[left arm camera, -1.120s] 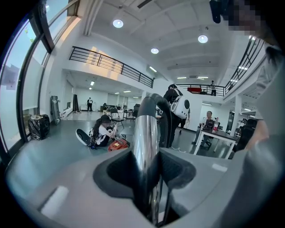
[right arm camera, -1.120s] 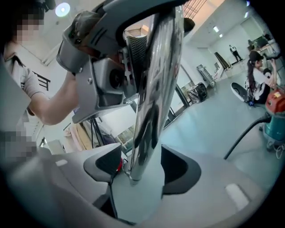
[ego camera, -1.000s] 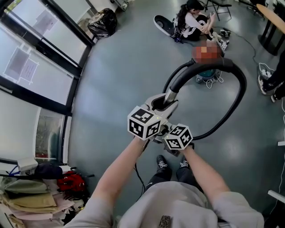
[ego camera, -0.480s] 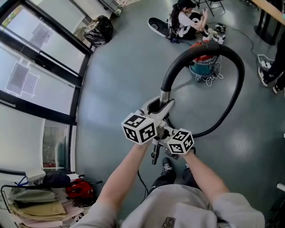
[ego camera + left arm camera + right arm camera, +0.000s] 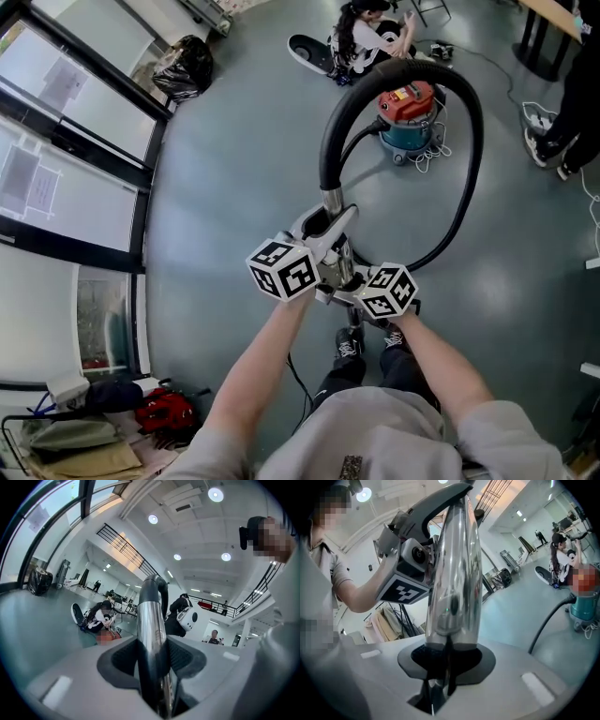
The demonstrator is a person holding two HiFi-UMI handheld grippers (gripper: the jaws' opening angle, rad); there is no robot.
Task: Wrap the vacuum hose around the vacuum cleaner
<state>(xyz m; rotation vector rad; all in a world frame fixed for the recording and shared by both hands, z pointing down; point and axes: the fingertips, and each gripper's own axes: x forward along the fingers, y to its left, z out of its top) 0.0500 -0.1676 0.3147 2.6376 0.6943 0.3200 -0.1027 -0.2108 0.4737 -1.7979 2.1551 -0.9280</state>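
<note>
As things stand now: by my judgement the wrapping is not begun, because no turn of the vacuum hose (image 5: 473,131) lies around the vacuum cleaner (image 5: 410,112)
Vacuum hose: it makes one wide open loop held up in the air, rising from the metal tube (image 5: 331,200) and coming back down near the hands
Vacuum cleaner: upright on the floor (image 5: 234,159), well apart from the person
Left tongs (image 5: 152,656): pinching the metal tube, which stands up between the jaws
Right tongs (image 5: 440,667): pinching the same tube, just beside the left tongs and nearer to the person
What is left: I think all of it, to carry tube and hose to the cleaner and lay each turn around its body; how the hose joins the cleaner I cannot tell
</note>
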